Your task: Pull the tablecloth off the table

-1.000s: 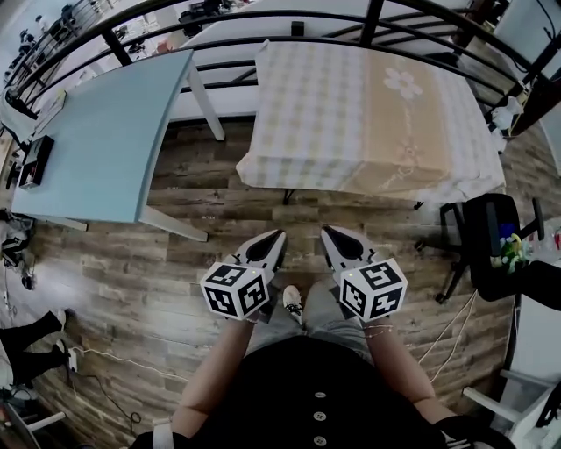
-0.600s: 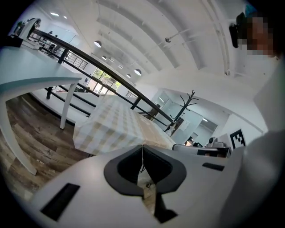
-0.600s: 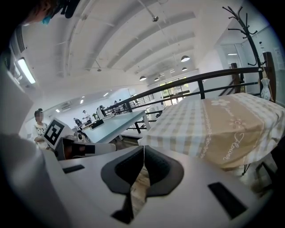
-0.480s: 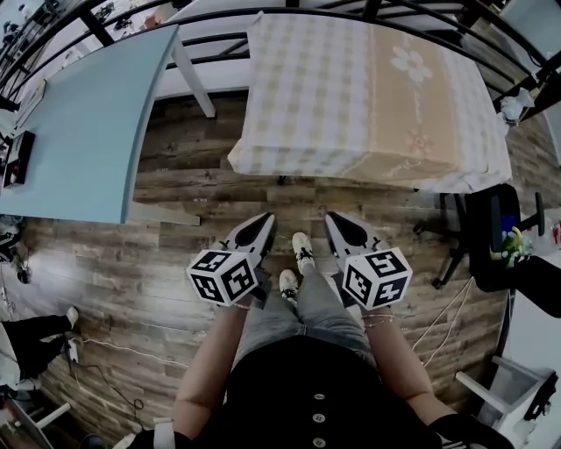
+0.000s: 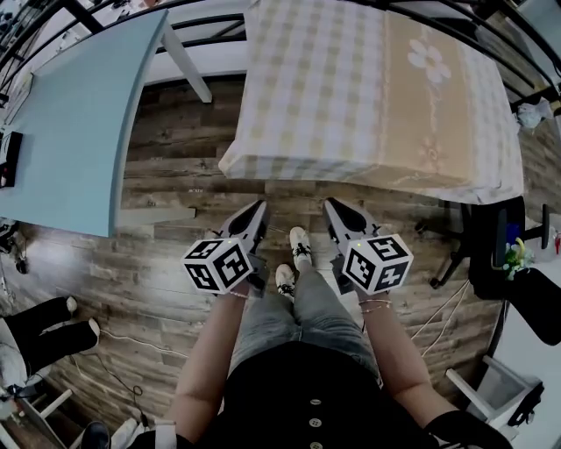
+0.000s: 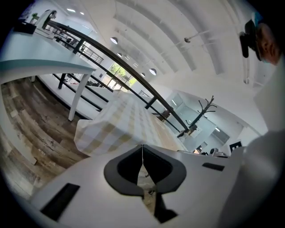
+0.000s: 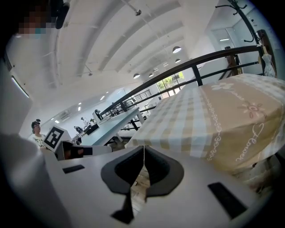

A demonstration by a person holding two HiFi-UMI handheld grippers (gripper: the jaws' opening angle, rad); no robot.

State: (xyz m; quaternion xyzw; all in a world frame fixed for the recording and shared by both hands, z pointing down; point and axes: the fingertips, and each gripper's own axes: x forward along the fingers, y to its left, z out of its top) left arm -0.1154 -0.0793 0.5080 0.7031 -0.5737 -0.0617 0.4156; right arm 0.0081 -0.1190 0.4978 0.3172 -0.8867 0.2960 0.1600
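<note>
A checked beige and white tablecloth (image 5: pixel 368 88) with a plain tan band and flower print covers the table ahead; its front edge hangs down toward the floor. My left gripper (image 5: pixel 259 207) is shut and empty, held over the wooden floor just short of the cloth's front left corner. My right gripper (image 5: pixel 330 207) is shut and empty too, a little short of the hanging front edge. In the left gripper view the cloth (image 6: pixel 116 120) fills the middle beyond the shut left gripper (image 6: pixel 142 147). In the right gripper view the cloth (image 7: pixel 209 116) lies ahead and right of the shut right gripper (image 7: pixel 144 148).
A light blue table (image 5: pixel 70 114) stands to the left, its white leg (image 5: pixel 184 66) near the cloth's corner. A black office chair (image 5: pixel 500 245) sits at the right. Black railing (image 5: pixel 202 22) runs behind. The person's legs and shoes (image 5: pixel 294 263) are between the grippers. Another person's legs (image 5: pixel 44 324) show lower left.
Both grippers and the person have advanced toward the covered table, which now sits closer and larger in the head view. Both grippers stay shut and empty.
</note>
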